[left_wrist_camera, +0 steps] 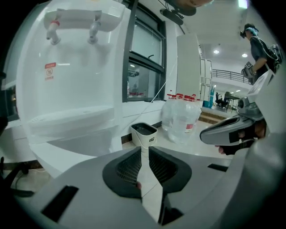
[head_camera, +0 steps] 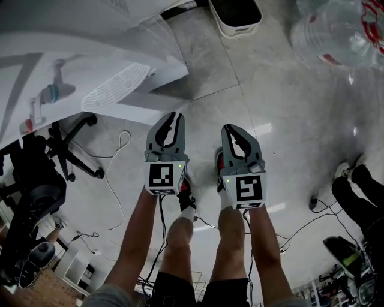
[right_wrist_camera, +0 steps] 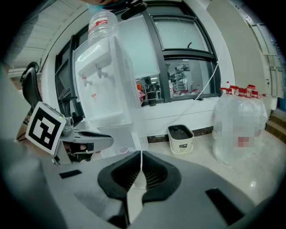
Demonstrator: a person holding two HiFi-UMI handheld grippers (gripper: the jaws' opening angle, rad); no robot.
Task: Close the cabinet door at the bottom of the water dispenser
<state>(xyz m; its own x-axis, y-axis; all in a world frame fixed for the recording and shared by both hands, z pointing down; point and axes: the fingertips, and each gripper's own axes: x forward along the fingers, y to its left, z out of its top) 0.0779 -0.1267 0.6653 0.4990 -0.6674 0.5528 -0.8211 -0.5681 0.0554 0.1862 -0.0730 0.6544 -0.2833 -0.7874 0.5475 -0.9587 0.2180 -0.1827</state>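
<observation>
Office chair (head_camera: 63,153), left of the left gripper; water dispenser (head_camera: 72,60), white, ahead and to its left; cabinet door (right_wrist_camera: 136,127), pale panel standing out from the dispenser's lower front, ahead of both grippers and touched by neither; left gripper (head_camera: 172,119), jaws a narrow slit apart, nothing between; right gripper (head_camera: 231,128), just beside it, jaws pressed together at the tips, empty; small bin (head_camera: 235,17), ahead of the right gripper; clear water bottle (head_camera: 336,30), ahead and to its right
</observation>
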